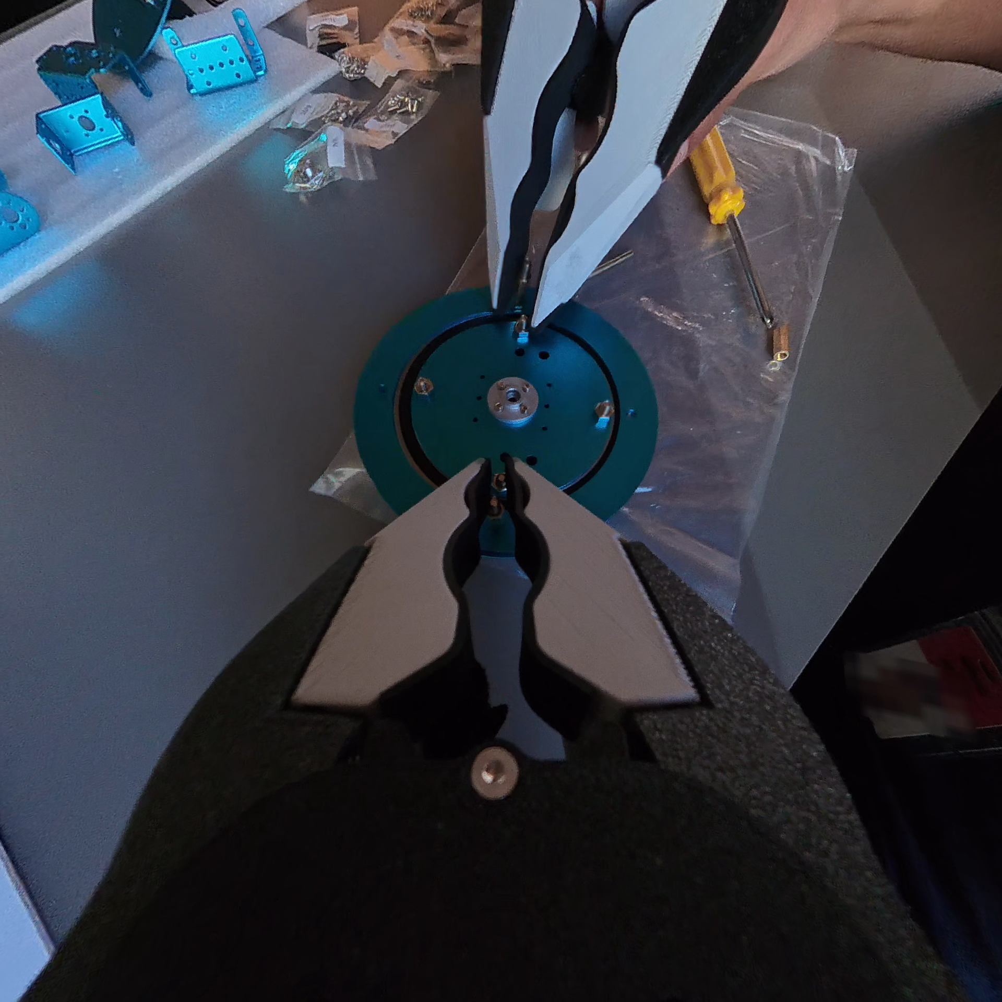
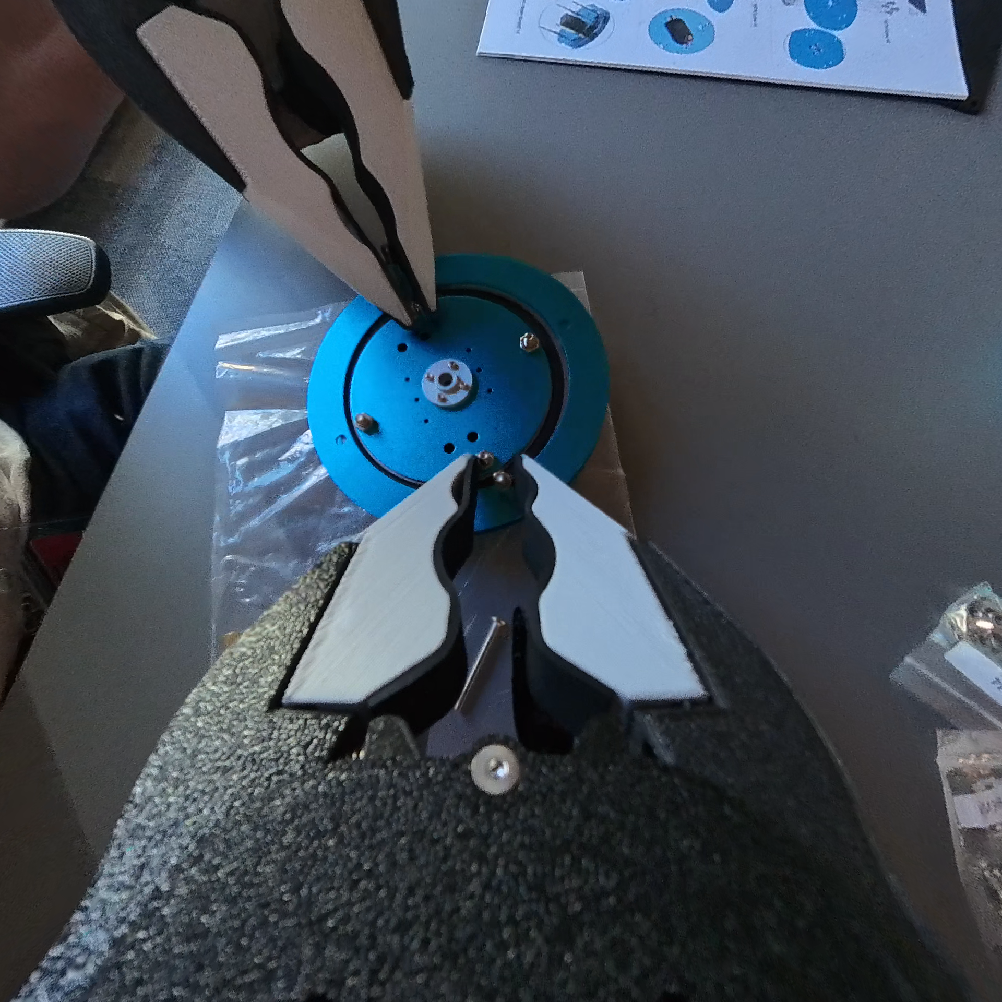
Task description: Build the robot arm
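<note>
— Between the left gripper's (image 1: 494,465) tips, what is there?

— One brass standoff (image 1: 498,481), upright near the rim of the blue disc's (image 1: 379,412) inner plate. The jaws are pinched in on it.

— And the right gripper (image 2: 496,461)?

— It comes in from the opposite side of the disc. Its jaws are parted and straddle a second brass standoff (image 2: 484,459). That post touches one finger only, with a gap on the other side.

— Which way do the posts point?

— Straight up from the plate, long axis vertical. Two more standoffs (image 1: 423,386) (image 1: 603,408) stand the same way at the plate's sides, and a silver hub (image 1: 509,404) sits at its centre. The disc itself lies flat.

— What is under it?

— A clear plastic bag (image 1: 705,325), flat on the grey table (image 1: 162,379). A thin metal rod (image 2: 482,661) lies on the bag, below the right gripper's fingers.

— Anything crowding them?

— Each gripper stands across the disc from the other, with the hub between them. A yellow-handled screwdriver (image 1: 715,179) lies on the bag behind the right gripper, its shaft ending just beside a loose brass spacer (image 1: 781,339).

— Farther out?

— Small clear bags of screws (image 1: 347,114) lie in a heap, blue metal brackets (image 1: 217,62) sit on a pale sheet beyond them, and a printed sheet (image 2: 721,43) lies well apart from the disc.
</note>
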